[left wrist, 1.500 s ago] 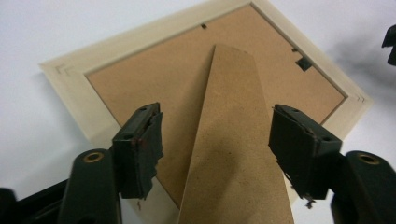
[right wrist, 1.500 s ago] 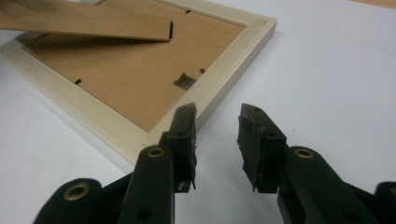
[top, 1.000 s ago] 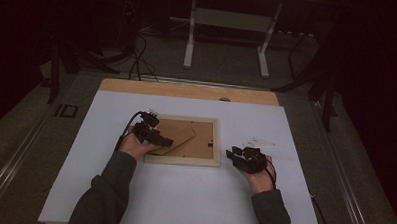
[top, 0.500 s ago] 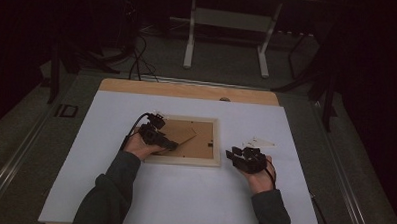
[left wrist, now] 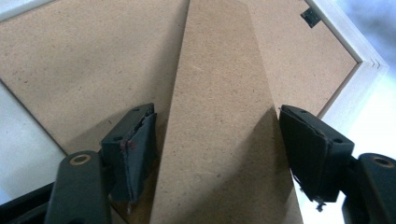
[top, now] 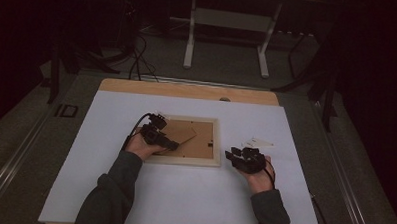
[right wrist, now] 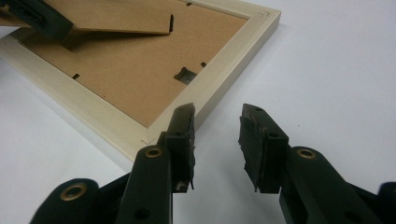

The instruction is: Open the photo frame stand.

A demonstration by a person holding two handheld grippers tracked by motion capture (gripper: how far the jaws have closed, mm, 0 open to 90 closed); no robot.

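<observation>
White table [top: 183,201] bears a face-down picture frame [top: 185,160]. Its stand [left wrist: 224,116] is straddled by the left gripper [left wrist: 215,144], whose wide jaws have just been closing, not yet pressing; a firm pinch is judged next. The right gripper [right wrist: 217,140] is held half open, empty.

Cream-white picture frame [top: 185,160], plain brown backing board [left wrist: 84,70], brown stand flap [left wrist: 224,140], black jaws, white table cover [top: 193,197]

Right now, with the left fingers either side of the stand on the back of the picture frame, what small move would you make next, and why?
Probably close the left gripper on the easel stand. Its fingers have just been closing, yet both still stand clear of the stand's edges, so nothing is gripped. The picture frame lies face down, and the right gripper waits open beside its corner.
</observation>
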